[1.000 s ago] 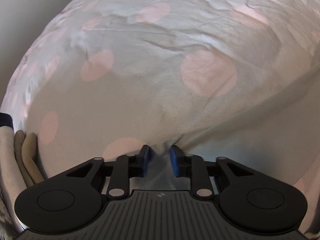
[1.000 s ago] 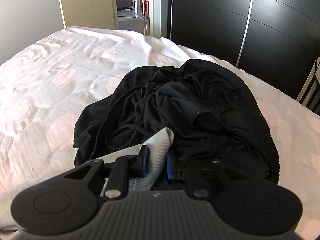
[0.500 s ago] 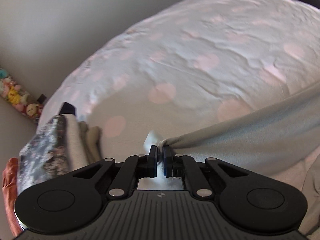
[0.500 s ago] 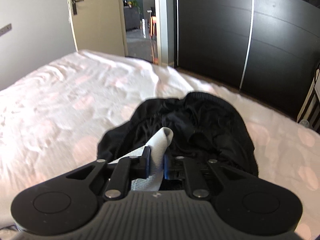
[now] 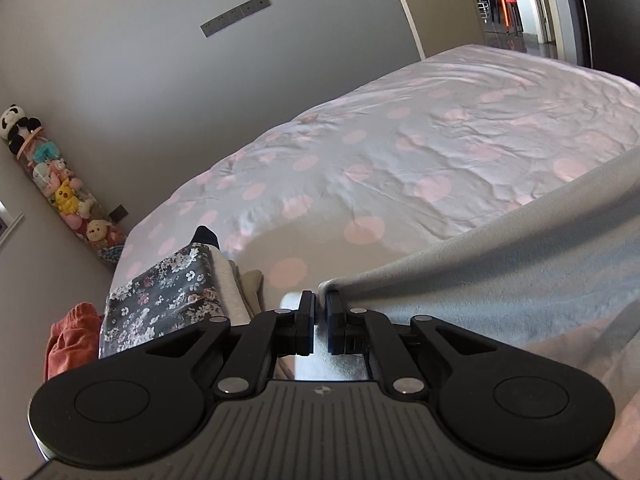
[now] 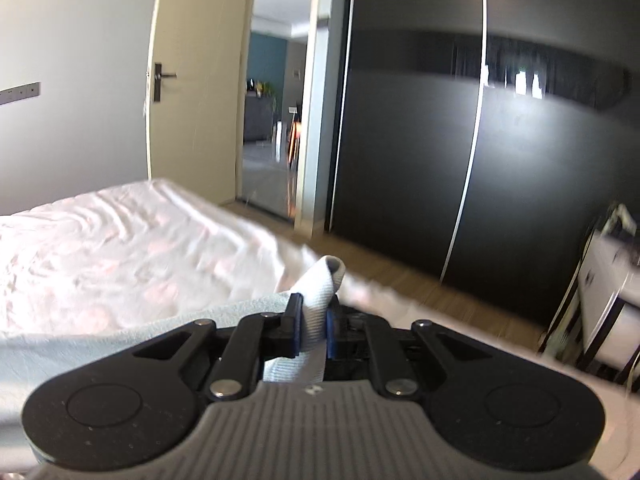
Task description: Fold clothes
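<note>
A: Now, item one: grey garment (image 5: 500, 280), off the bed (image 5: 400, 152), strung between both tongs?

B: Yes. Left gripper (image 5: 319, 320) clenched on one corner, right gripper (image 6: 314, 320) clenched on the other (image 6: 320, 300); long axis spans them.

A: Adjacent?

B: Folded stack (image 5: 168, 292), bed's left corner.

Both grippers are clamped tight right now, the left gripper (image 5: 320, 305) angled down pinching a corner of the grey garment (image 5: 500, 276), the right gripper (image 6: 313, 308) nearer level pinching its ribbed edge.
</note>
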`<state>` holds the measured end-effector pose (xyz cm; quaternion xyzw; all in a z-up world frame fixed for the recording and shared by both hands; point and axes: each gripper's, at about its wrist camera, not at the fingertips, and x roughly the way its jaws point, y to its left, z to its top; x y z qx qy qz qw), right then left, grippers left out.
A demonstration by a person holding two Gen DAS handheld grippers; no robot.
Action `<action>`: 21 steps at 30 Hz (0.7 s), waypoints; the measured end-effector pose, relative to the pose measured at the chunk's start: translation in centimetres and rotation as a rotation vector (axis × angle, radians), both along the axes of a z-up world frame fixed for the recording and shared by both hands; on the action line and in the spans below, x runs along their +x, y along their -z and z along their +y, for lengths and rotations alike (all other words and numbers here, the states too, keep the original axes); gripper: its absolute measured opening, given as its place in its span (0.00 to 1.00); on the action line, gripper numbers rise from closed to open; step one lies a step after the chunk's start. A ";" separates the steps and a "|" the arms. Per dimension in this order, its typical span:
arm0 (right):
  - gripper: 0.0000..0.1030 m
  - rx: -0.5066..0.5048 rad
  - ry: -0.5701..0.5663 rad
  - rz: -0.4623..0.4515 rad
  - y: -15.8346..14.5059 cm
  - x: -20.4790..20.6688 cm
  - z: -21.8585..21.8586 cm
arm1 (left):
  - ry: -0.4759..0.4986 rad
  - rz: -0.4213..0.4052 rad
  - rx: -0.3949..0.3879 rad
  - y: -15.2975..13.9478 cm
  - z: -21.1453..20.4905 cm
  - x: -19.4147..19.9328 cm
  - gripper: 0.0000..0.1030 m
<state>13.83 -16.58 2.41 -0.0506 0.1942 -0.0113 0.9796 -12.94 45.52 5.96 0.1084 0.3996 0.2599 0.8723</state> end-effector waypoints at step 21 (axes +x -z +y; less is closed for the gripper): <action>0.13 -0.258 -0.226 0.047 8.5 17.9 18.9 | -0.254 0.211 0.040 11.3 9.8 11.6 0.04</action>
